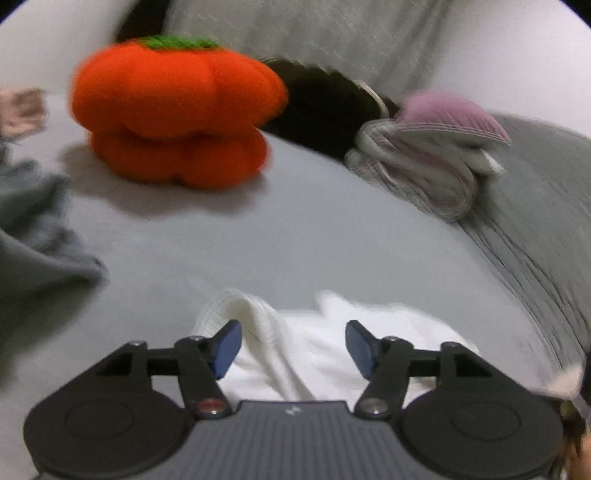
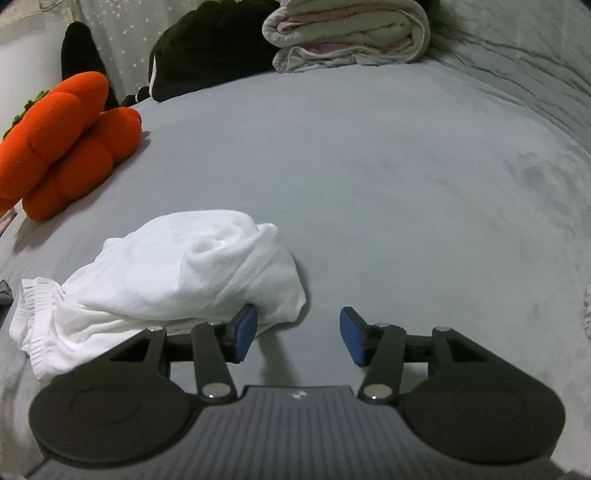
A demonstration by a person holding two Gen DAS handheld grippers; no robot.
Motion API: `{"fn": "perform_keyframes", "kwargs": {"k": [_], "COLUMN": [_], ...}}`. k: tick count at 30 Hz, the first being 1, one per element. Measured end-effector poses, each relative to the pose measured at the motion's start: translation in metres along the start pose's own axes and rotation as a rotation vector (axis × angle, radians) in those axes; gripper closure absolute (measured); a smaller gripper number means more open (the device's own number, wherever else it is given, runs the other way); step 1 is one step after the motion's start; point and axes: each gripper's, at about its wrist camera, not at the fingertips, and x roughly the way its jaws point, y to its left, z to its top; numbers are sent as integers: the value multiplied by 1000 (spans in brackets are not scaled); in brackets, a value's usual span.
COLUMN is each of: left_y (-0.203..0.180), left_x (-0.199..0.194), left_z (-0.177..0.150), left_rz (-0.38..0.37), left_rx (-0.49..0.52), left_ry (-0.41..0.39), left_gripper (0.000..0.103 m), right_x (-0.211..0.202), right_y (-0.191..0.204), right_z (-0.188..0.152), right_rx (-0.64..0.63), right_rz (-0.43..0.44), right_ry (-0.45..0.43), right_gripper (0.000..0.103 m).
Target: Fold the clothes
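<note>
White garment lies bunched on the grey bed, near my side of it, well apart from the orange plush pumpkin and the folded blankets at the far end, so I have open sheet to fold on. My left tongs hang above it, jaws wide, cloth below them but nothing pinched. My right tongs stand half open at the garment's right edge; the left pad looks to brush the fabric, holding nothing. I judge both are placed to take fresh corners. The long axis runs from the elastic waistband at lower left up toward the right; it looks like shorts, though I cannot be sure.
</note>
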Motion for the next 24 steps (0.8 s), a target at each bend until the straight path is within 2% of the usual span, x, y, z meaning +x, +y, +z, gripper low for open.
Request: {"fn": "perform_keyframes", "kwargs": {"k": [3,5,7,8,9,10,13,17,21,24], "left_y": [-15,-23,-32,-38,-40,-38,-18,6,45,68], "left_x": [24,40,48,50,51,53,40,1,-35,-59], "left_z": [-15,-25,-32,-34,-34,-31,-16,9,21,24], "left_rz": [-22,3,49,71,82,84,35,-19,-23,-88], "left_rx": [-1,2,45,87,103,96,-33,-91,-164,-256], "left_ry": [110,179,178,156,144,141,106,-56,-190,-287], "left_gripper": [38,38,41,55,91,101,101,101,101,101], "right_x": [1,1,1,1,1,0,-1,-4,-7,-6], "right_y": [2,3,2,0,0,0,0,-2,0,4], "right_z": [-3,-3,-3,-3,-2,-2,-2,1,2,1], "right_rx": [-15,-26,-22,-19,-14,-11,-2,38,69,63], "right_rz": [-9,-12,-8,-5,-3,-1,9,28,60,89], "right_ry": [2,1,0,0,-1,-3,-12,-25,-25,3], "right_gripper": [48,48,48,48,48,48,48,48,48,48]}}
